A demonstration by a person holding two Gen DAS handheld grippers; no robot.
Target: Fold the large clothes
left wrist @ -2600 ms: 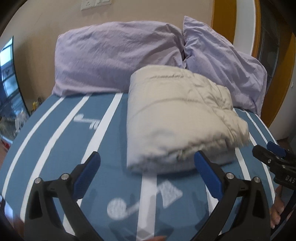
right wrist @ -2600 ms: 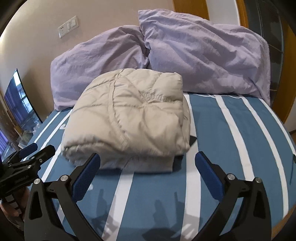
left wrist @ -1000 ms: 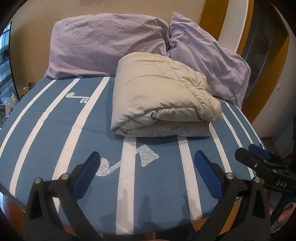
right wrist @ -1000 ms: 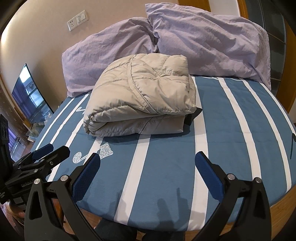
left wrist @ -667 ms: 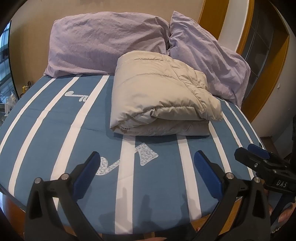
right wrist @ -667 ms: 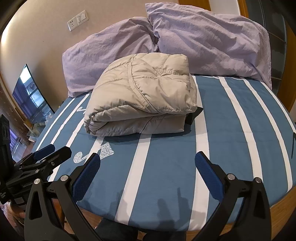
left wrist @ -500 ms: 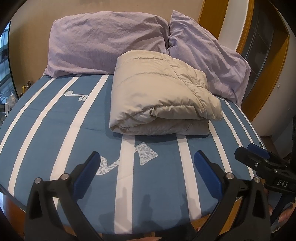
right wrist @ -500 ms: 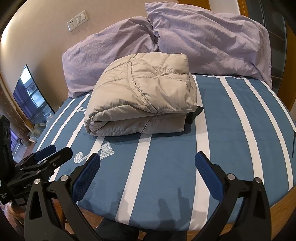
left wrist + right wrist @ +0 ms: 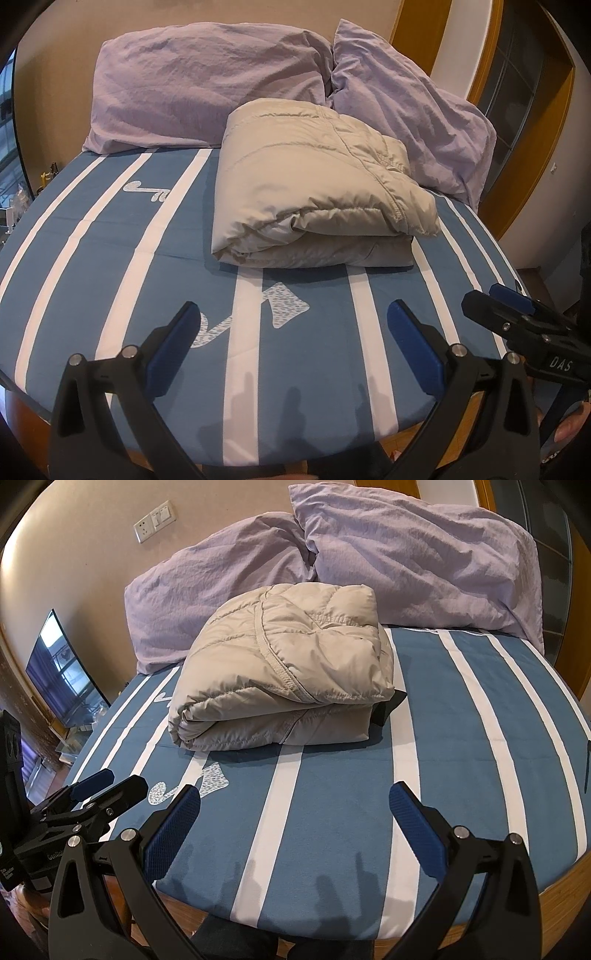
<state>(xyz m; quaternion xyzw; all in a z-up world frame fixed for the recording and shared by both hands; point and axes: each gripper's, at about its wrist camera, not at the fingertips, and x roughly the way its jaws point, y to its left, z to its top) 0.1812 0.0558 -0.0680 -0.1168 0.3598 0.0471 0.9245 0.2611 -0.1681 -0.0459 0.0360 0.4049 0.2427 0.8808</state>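
Observation:
A beige puffer jacket (image 9: pixel 317 192) (image 9: pixel 284 672) lies folded into a thick bundle on the blue bed with white stripes (image 9: pixel 110 236) (image 9: pixel 480 738), just in front of the pillows. A dark bit of cloth pokes out at the bundle's right corner in the right wrist view. My left gripper (image 9: pixel 295 328) hangs open over the bed's near edge, well short of the jacket, holding nothing. Just as far back, my right gripper (image 9: pixel 295 808) is open and empty. Each gripper shows at the side of the other's view.
Two lilac pillows (image 9: pixel 207 85) (image 9: pixel 424 554) lean on the wall behind the jacket. A television (image 9: pixel 62 668) stands left of the bed. A wooden door frame (image 9: pixel 535 140) is on the right. The bed's wooden base (image 9: pixel 561 897) shows at the near edge.
Both grippers drew back from the folded jacket toward the bed's near edge between 2.6 s and 1.0 s ago. Since then they have hardly moved, and the jacket lies still.

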